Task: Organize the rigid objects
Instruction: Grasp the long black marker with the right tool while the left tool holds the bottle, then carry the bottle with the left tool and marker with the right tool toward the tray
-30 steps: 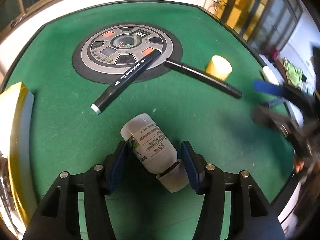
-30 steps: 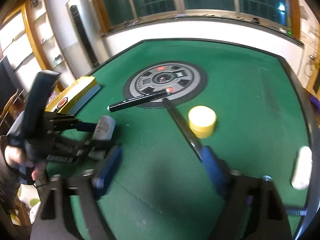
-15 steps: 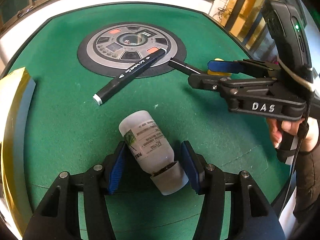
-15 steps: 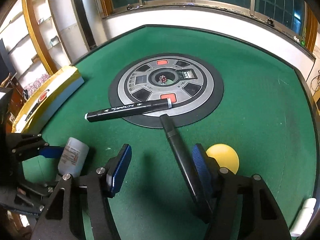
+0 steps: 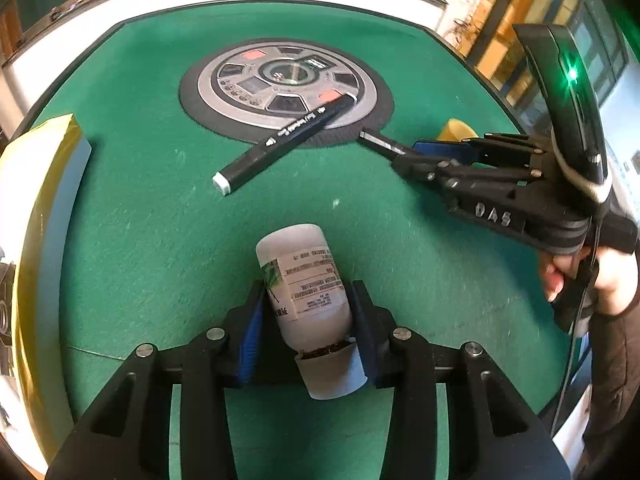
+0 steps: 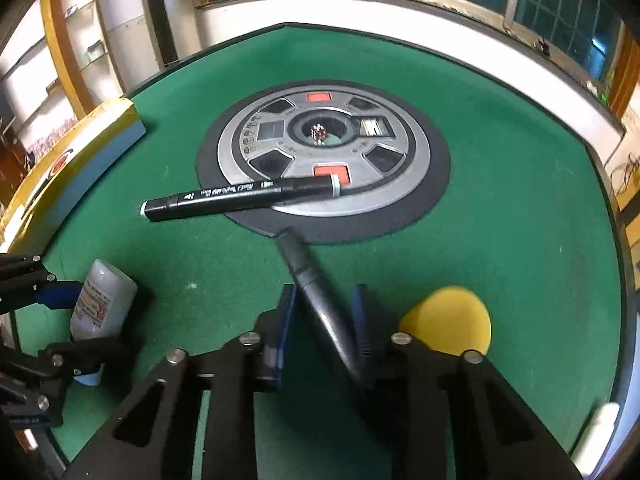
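The left gripper (image 5: pixel 306 316) pinches a white labelled bottle (image 5: pixel 304 284) lying on the green table (image 5: pixel 152 240), short of the round centre console (image 6: pixel 324 156). The bottle's contents cannot be made out. The right gripper (image 6: pixel 324 320) is pressed around a plain black pen (image 6: pixel 316 292) just before the console. A yellow cup (image 6: pixel 452 320) stands beside it. A lettered black marker (image 6: pixel 240 196) rests across the console's near rim; dice (image 6: pixel 319 133) sit in its centre well.

Green table felt (image 6: pixel 500 208): matt, napped cloth. Center console (image 6: pixel 320 156) at 12 o'clock: satin silver metal/plastic w/ matt black ring. Marker (image 6: pixel 240 196): glossy black plastic. Bottle (image 5: pixel 304 280): frosted white plastic, paper label. Yellow disc (image 6: pixel 452 320) at 3 o'clock: matt, smooth. Gripper bodies: matt black plastic, blue pads (image 5: pixel 250 332).
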{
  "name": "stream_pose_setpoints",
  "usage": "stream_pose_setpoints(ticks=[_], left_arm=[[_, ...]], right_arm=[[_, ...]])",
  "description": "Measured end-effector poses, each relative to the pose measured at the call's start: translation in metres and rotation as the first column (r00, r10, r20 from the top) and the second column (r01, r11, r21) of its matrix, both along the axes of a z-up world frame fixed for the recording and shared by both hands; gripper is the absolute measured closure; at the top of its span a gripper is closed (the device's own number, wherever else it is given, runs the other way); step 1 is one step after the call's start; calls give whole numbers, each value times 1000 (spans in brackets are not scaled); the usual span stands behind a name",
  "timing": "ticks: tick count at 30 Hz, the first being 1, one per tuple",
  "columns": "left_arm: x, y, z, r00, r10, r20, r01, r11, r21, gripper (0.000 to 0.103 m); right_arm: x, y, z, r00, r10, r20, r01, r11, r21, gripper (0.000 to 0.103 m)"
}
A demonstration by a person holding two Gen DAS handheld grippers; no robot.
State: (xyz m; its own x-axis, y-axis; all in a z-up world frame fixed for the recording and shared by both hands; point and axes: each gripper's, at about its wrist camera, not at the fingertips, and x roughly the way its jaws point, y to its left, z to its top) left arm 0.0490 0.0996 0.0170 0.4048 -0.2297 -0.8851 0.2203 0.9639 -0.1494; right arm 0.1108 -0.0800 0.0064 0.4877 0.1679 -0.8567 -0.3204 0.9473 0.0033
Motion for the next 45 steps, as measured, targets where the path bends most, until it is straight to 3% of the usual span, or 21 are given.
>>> stream_pose_setpoints(ticks=[4, 8, 18, 26, 45], left_arm=[[-7, 4, 0, 998, -57, -11, 57, 998, 1, 64], [-9, 7, 0, 999, -46, -5, 46, 999, -11, 64], [-17, -5, -2, 999, -10, 42, 7, 997, 74, 68], [-19, -3, -2, 999, 9, 47, -12, 998, 55, 68], [-30, 2, 10, 994, 38, 100, -45, 997, 70, 68]], right_arm=[[-15, -11, 3, 996, -54, -72, 61, 993, 97, 88], [-38, -13, 4, 990, -68, -126, 91, 978, 189, 88], [-55, -2, -1, 996, -68, -53, 75, 986, 148, 84], [-58, 10, -1, 998, -55, 12, 55, 997, 45, 90], [-68, 27, 27, 996, -54, 70, 43, 989, 140, 90]])
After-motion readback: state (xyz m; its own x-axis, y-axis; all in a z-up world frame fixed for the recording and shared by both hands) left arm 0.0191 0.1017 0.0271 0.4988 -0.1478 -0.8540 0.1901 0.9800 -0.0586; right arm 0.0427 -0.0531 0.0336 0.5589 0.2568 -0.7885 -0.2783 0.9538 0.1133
